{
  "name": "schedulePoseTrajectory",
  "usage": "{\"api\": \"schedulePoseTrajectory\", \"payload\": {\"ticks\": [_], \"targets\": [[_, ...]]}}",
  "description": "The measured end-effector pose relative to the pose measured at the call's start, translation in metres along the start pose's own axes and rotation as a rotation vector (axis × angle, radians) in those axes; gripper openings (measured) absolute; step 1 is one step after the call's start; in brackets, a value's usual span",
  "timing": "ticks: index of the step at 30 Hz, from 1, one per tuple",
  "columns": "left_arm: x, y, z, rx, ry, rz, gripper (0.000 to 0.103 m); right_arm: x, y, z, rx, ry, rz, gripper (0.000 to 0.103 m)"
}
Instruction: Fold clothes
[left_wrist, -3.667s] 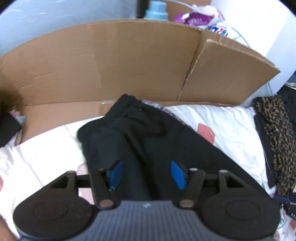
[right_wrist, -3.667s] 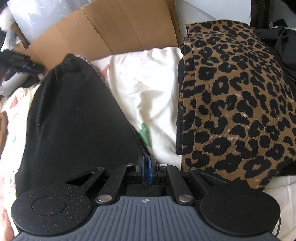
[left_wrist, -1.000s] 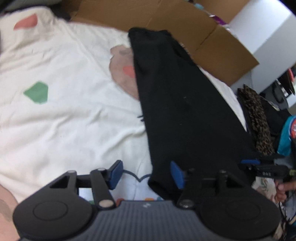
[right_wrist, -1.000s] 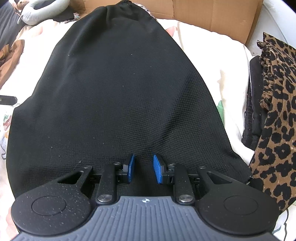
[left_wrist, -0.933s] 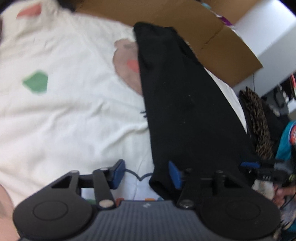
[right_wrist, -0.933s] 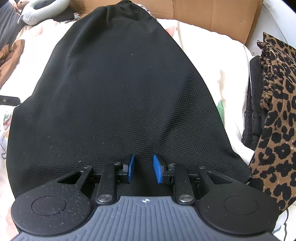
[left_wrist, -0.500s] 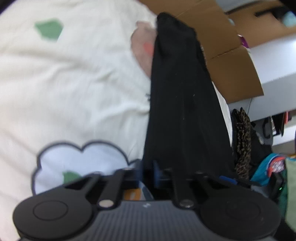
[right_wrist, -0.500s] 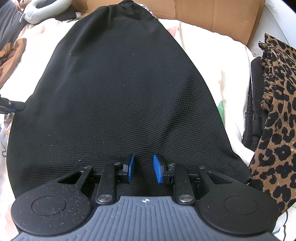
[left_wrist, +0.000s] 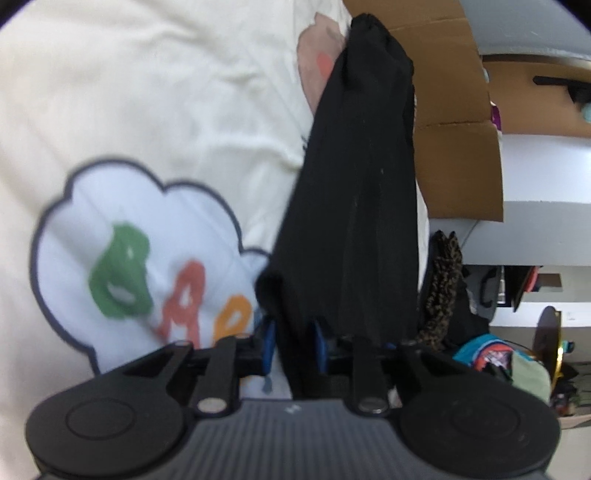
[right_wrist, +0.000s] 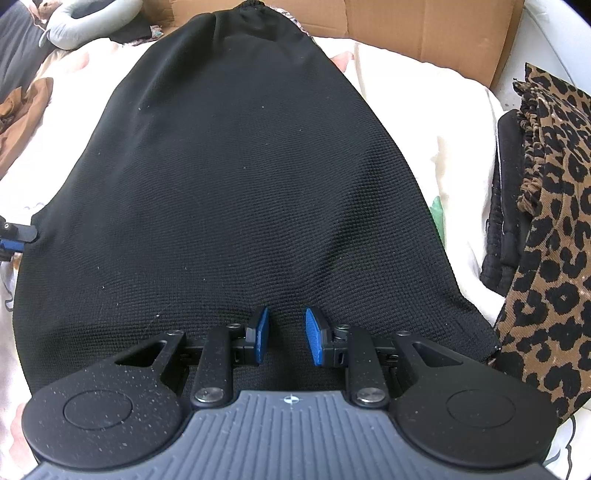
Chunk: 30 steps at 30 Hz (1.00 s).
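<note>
A white bed sheet (left_wrist: 147, 110) with a cloud print lies ahead of the left hand-held gripper (left_wrist: 293, 341), whose jaws have just been opening around a bunched corner of the black garment (left_wrist: 354, 192). The right hand-held gripper (right_wrist: 284, 334) hovers over the garment's near hem, jaws slightly apart and gripping nothing, a leopard cloth (right_wrist: 546, 206) to its right.

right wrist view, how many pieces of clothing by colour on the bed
black: 2, the spread-out black garment and a folded black piece lying partly under the leopard one
leopard print: 1, the leopard print garment at the right edge
brown: 1, a crumpled brown piece at the left edge
total: 4
</note>
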<state>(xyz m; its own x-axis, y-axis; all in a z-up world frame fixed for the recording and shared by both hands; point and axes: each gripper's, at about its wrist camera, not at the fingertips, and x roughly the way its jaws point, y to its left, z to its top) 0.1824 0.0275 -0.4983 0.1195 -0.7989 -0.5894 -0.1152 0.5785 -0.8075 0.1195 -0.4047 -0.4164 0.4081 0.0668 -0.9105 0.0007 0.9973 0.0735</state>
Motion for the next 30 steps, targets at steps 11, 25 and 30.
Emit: {"api": "schedulePoseTrajectory", "payload": {"ticks": [11,25,30], "targets": [[0.014,-0.002,-0.023,-0.025,0.086,-0.068,0.037,0.000,0.001,-0.001,-0.008,0.004,-0.006,0.029],[0.070,-0.021,-0.062,0.037,0.311,-0.091,0.036,0.000,-0.003,-0.001,-0.006,0.000,0.002,0.029],[0.071,-0.016,-0.073,0.066,0.336,-0.085,0.036,-0.001,-0.003,-0.002,-0.003,-0.004,0.006,0.029]]}}
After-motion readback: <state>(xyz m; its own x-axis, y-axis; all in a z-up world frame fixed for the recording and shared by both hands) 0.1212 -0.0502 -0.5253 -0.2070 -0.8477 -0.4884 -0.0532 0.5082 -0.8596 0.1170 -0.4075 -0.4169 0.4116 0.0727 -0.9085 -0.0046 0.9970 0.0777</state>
